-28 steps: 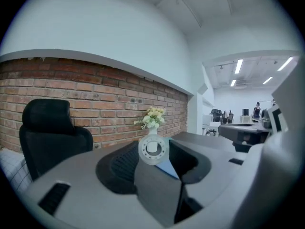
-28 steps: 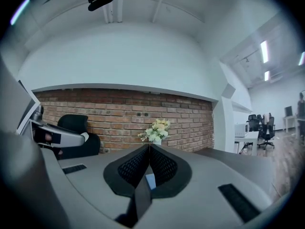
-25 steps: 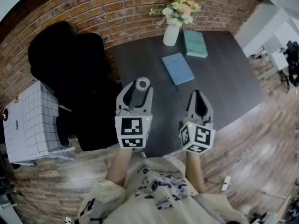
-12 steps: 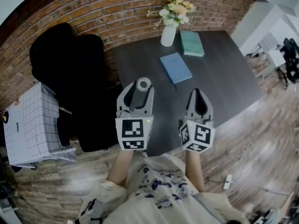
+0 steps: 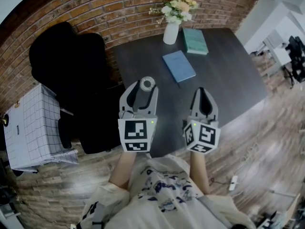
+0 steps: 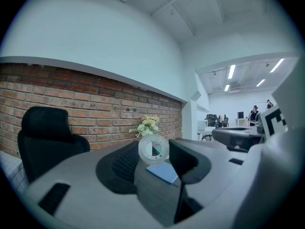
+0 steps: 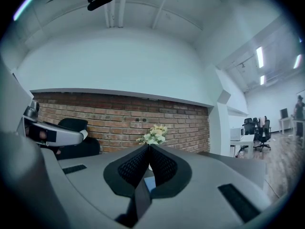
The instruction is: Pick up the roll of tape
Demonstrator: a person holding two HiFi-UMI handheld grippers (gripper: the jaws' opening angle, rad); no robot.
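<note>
The roll of tape (image 5: pixel 147 84) is a clear ring with a pale core. It stands upright between the tips of my left gripper (image 5: pixel 144 87), which is shut on it above the near left part of the dark table (image 5: pixel 228 80). In the left gripper view the roll of tape (image 6: pixel 153 149) faces the camera, pinched at the tips of the left gripper (image 6: pixel 154 151) and clear of the tabletop. My right gripper (image 5: pixel 201 91) hovers to the right over the table's near edge. In its own view the right gripper (image 7: pixel 148 149) has its jaws together with nothing between them.
On the table lie a blue book (image 5: pixel 179 67) and a teal book (image 5: pixel 195 41), with a white vase of flowers (image 5: pixel 170 32) by the brick wall. A black office chair (image 5: pixel 71 75) and a white checked box (image 5: pixel 28 128) stand to the left.
The left gripper has edged up and forward a little with the tape still in its tips. The right gripper has kept still.
</note>
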